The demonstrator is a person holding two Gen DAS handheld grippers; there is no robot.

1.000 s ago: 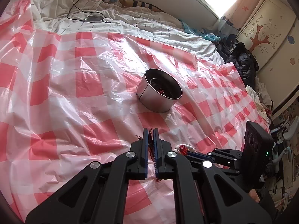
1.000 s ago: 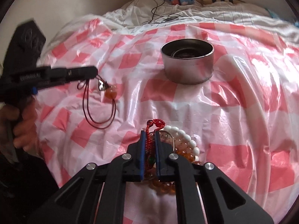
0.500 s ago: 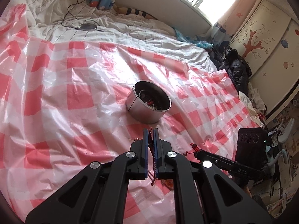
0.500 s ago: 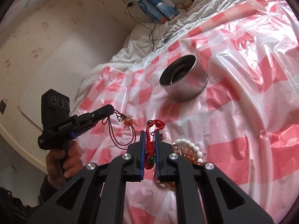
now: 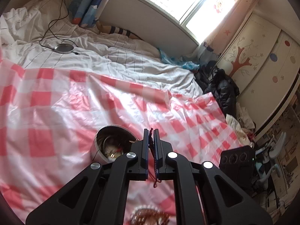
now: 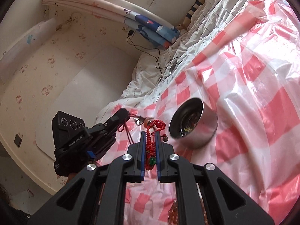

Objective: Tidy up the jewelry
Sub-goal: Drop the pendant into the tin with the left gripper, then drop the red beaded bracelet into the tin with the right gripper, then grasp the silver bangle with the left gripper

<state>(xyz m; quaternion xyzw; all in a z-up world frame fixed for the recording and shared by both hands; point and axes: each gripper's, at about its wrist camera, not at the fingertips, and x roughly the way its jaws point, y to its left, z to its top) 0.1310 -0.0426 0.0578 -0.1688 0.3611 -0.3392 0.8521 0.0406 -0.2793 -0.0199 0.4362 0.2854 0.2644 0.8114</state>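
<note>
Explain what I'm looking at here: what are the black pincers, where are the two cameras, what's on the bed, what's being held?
There is no robot arm. A person holds a handheld two-finger gripper in each hand, and each has a fisheye camera looking forward along its fingers.

In the left wrist view, the left gripper is shut on a thin dark red cord. The right wrist view shows that cord's amber bead pendant hanging from it.

In the right wrist view, the right gripper is shut on a red knotted bracelet with a green bead.

The surface is a bed covered with a red-and-white checked plastic sheet. On it stands a round metal tin, open, with some jewelry already inside. More beaded bracelets lie on the sheet, blurred at the bottom edge of the left view.
</note>
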